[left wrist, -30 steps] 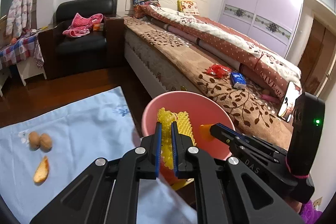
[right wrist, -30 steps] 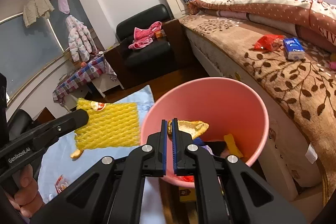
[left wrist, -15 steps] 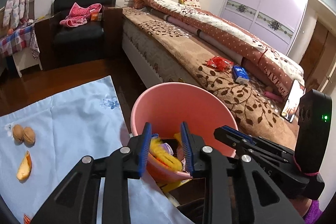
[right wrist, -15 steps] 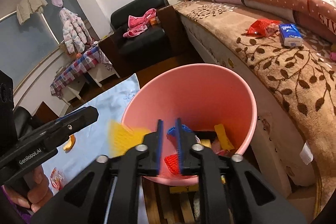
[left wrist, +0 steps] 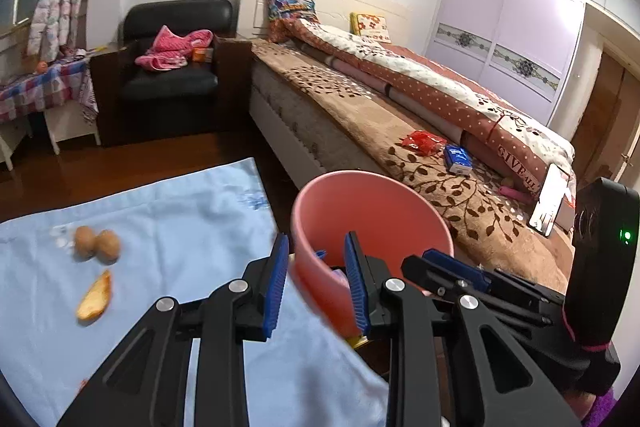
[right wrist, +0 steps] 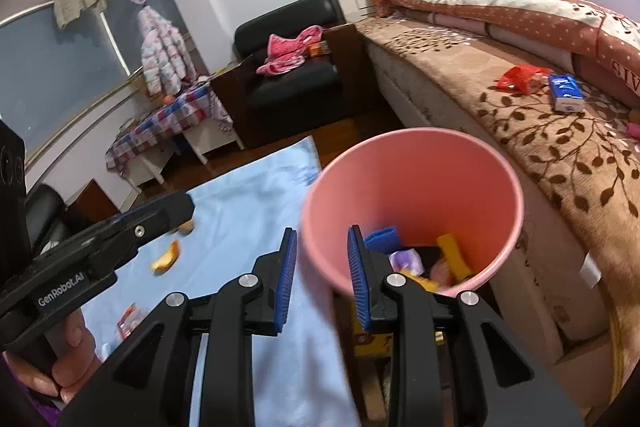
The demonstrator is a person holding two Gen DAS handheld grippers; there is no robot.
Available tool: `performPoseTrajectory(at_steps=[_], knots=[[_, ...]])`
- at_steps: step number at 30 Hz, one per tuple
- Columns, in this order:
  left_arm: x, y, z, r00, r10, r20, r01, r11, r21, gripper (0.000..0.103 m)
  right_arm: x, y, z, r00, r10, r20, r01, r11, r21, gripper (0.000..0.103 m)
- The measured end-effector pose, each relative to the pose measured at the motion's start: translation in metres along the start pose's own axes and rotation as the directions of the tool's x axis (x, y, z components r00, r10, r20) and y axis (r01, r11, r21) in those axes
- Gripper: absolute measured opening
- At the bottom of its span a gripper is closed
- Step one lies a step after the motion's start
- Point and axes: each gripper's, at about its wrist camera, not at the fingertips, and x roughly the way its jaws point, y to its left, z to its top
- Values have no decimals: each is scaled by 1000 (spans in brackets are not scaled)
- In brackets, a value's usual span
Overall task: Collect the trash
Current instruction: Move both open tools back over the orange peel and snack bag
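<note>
Left of the pink bin (left wrist: 372, 211), on the blue cloth (left wrist: 168, 227), peel scrap (left wrist: 94, 295) lies long axis fwd-back; we're empty, both jaws apart; left hand-held gripper (left wrist: 316, 285) nearer vs right hand-held gripper (right wrist: 322, 269).

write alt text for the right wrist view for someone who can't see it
The open right gripper hovers at the near rim of a pink bin holding mixed trash. To its left, a light blue cloth carries an orange peel scrap; a bed lies to the right.
</note>
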Motion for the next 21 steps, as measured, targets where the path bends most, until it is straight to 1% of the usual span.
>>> performPoseTrajectory(at_steps=[2, 6, 10, 14, 16, 18, 21], knots=[[-12, 6, -7, 1000, 10, 7, -10, 1000, 0, 28, -2, 12, -7, 1000, 9, -8, -9, 1000, -1, 27], [-43, 22, -21, 999, 33, 35, -32, 999, -12, 28, -7, 48, -26, 999, 43, -29, -44, 999, -27, 27], [-78, 47, -38, 997, 54, 62, -51, 997, -49, 28, -14, 81, -40, 999, 23, -25, -25, 996, -82, 27], [-103, 67, -54, 993, 90, 77, -84, 994, -75, 28, -18, 104, -53, 997, 43, -60, -48, 995, -89, 27], [-114, 78, -61, 991, 114, 76, -106, 990, -95, 28, -19, 114, -59, 997, 32, -73, -40, 993, -114, 27], [-123, 89, -67, 988, 136, 75, -127, 984, -122, 32, -21, 124, -64, 997, 24, -69, -34, 989, -147, 27], [-134, 109, -76, 983, 168, 70, -153, 973, -175, 34, -21, 135, -68, 997, 27, -70, -39, 984, -177, 27]])
